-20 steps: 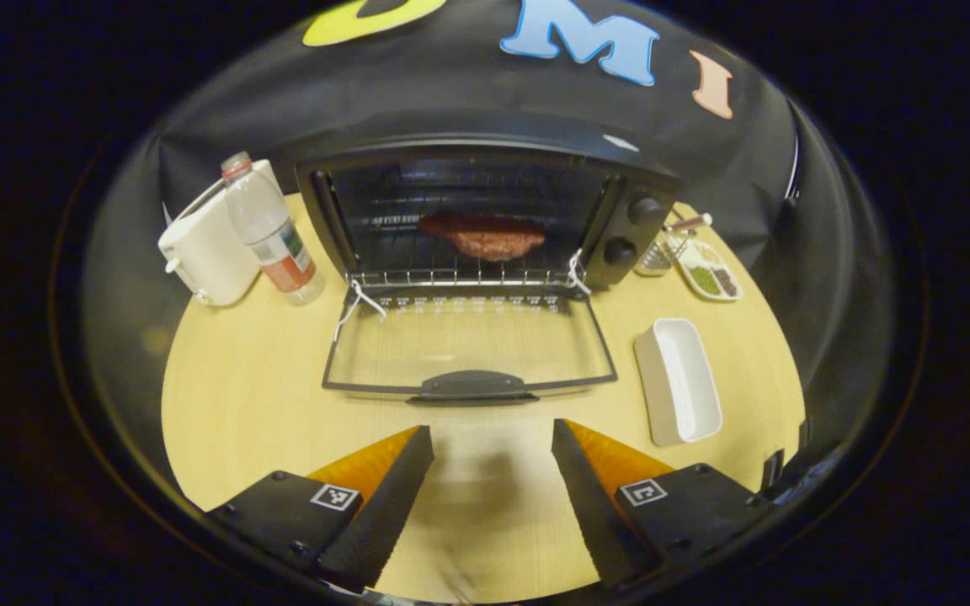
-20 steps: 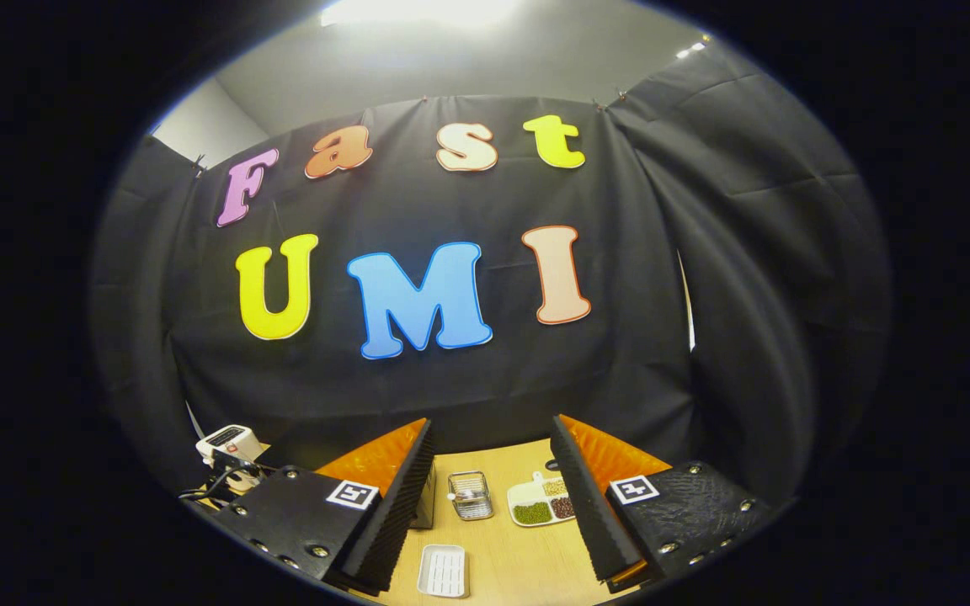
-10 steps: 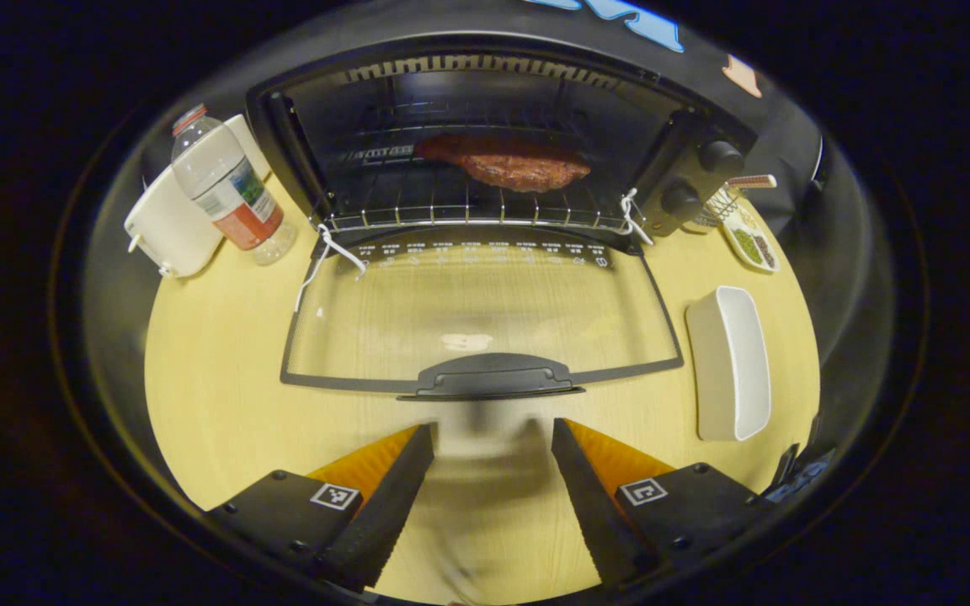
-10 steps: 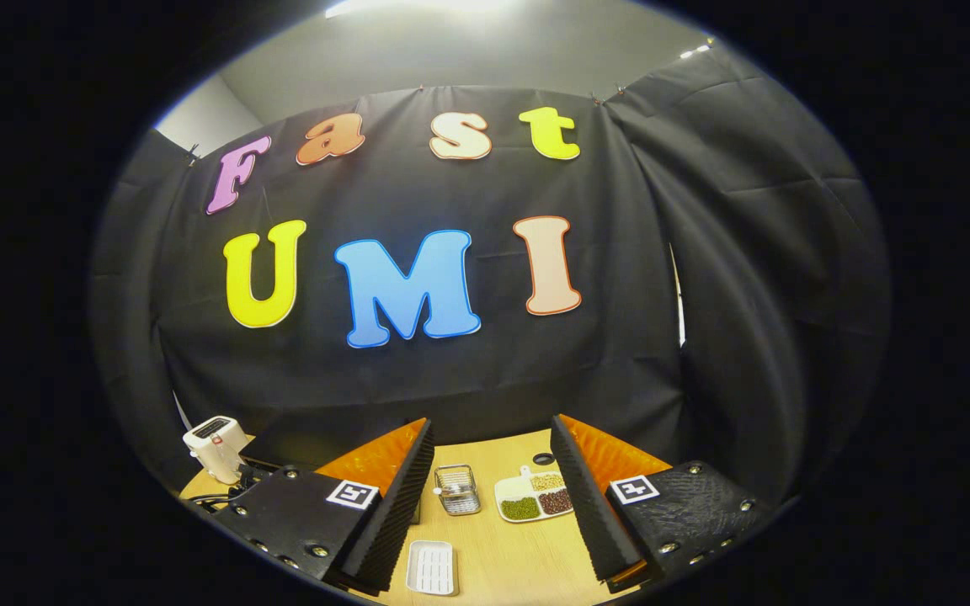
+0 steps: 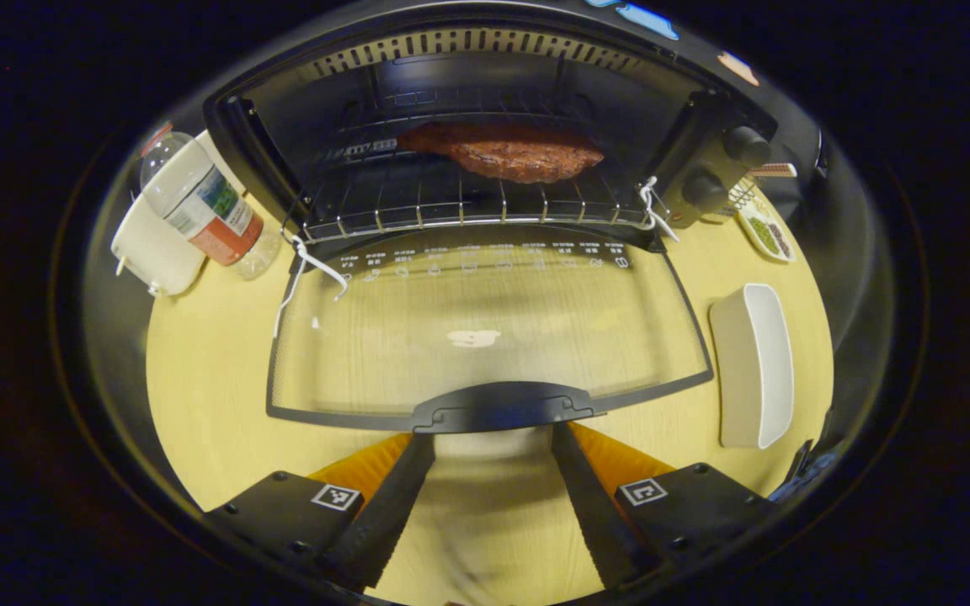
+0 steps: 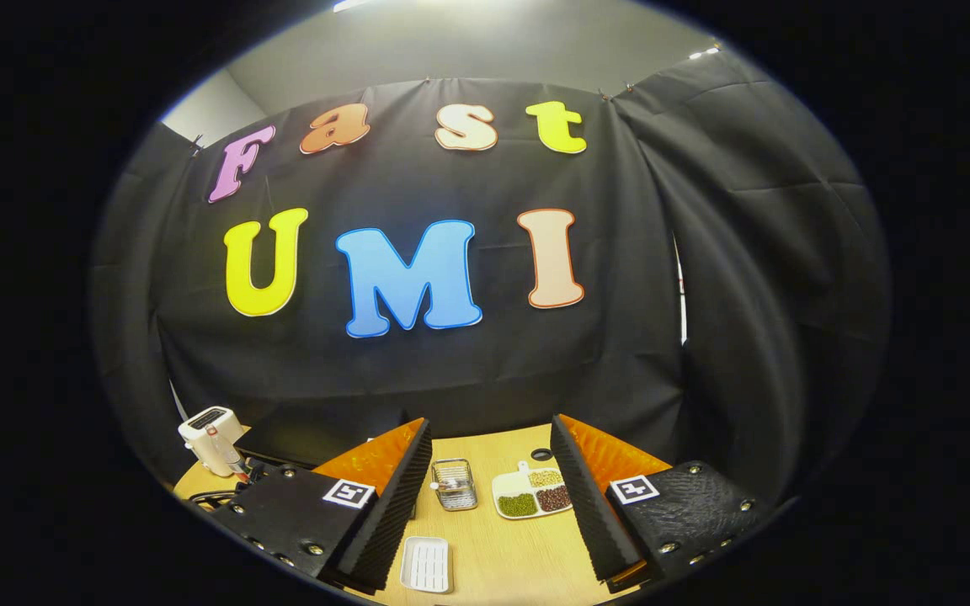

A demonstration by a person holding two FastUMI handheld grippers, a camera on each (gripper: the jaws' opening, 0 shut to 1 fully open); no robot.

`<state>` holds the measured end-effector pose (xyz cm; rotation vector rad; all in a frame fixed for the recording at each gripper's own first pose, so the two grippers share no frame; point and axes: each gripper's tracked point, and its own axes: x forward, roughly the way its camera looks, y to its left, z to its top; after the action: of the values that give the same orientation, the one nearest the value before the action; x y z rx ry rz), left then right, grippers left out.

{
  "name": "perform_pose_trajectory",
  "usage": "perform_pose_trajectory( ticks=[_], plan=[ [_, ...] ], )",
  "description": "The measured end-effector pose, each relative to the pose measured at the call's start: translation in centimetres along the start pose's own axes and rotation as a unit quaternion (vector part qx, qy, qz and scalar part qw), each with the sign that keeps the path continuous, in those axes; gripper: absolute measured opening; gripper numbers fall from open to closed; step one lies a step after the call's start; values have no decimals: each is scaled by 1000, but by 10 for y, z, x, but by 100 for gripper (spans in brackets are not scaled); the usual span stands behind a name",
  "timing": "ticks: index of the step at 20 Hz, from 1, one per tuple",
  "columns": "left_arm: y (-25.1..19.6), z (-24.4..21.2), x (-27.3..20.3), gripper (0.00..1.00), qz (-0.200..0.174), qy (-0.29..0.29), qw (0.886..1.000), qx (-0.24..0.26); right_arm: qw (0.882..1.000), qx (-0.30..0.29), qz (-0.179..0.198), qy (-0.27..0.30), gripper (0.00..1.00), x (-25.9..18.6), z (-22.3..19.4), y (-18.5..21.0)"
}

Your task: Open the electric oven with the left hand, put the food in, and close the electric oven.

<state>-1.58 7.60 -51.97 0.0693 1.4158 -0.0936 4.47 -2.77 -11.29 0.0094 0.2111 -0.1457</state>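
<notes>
Electric oven (image 5: 485,101), black metal: glass door (image 5: 485,328) folded flat on the wooden surface (image 5: 207,379); browned meat (image 5: 506,151) on wire rack. Left gripper (image 5: 492,497) spread beneath door handle (image 5: 502,406). Right gripper (image 6: 492,497) spread, empty.

one electric oven (image 5: 485,101) stands on the one worktop (image 5: 207,370), with one glass door (image 5: 485,328), one door handle (image 5: 502,406), one wire rack (image 5: 468,202) and two knobs (image 5: 725,168). one piece of food (image 5: 506,153) lies on the rack. beside it are one plastic bottle (image 5: 199,206), one white appliance (image 5: 152,252), one white oblong tray (image 5: 754,366), one wire basket (image 6: 454,485) and one divided dish (image 6: 533,495) with three fillings. two hand-held grippers: left (image 5: 492,450), right (image 6: 491,438).
</notes>
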Motion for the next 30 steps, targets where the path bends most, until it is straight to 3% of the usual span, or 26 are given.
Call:
perform_pose_trajectory(
  ticks=[2, 4, 5, 6, 11, 18, 19, 22, 23, 24, 30],
  plan=[
    [1, 1, 2, 100, 1, 2, 1000, -4, 1000, -3, 2, 2, 87, 0, -1, 1],
    [1, 0, 0, 96, 0, 1, 1000, -2, 1000, -1, 3, 1, 87, -1, 0, 3],
    [0, 1, -2, 100, 0, -4, 1000, -5, 1000, -1, 4, 1, 87, -2, 0, 3],
    [0, 1, -6, 96, 1, -9, 1000, -5, 1000, -2, 4, 1, 87, -3, 1, 3],
    [-2, 7, -33, 100, 0, -46, 999, -2, 1000, -2, 15, 1, 87, -6, 0, 11],
    [-3, 18, -62, 96, -2, -97, 995, -8, 999, -2, 35, -10, 87, -11, 6, 23],
    [-3, 20, -65, 100, -1, -102, 995, -9, 999, -5, 35, -11, 87, -12, 6, 22],
    [-3, 29, -77, 96, 5, -134, 991, 0, 999, -8, 32, -16, 87, -14, 10, 18],
    [-3, 30, -78, 100, 7, -137, 991, 2, 999, -7, 31, -16, 87, -16, 10, 18],
    [-2, 33, -79, 96, 9, -140, 990, -1, 999, -7, 31, -16, 87, -16, 10, 17],
    [-1, 49, -94, 99, 22, -175, 984, 14, 999, -13, 25, -15, 87, -19, 12, 11]
  ],
)
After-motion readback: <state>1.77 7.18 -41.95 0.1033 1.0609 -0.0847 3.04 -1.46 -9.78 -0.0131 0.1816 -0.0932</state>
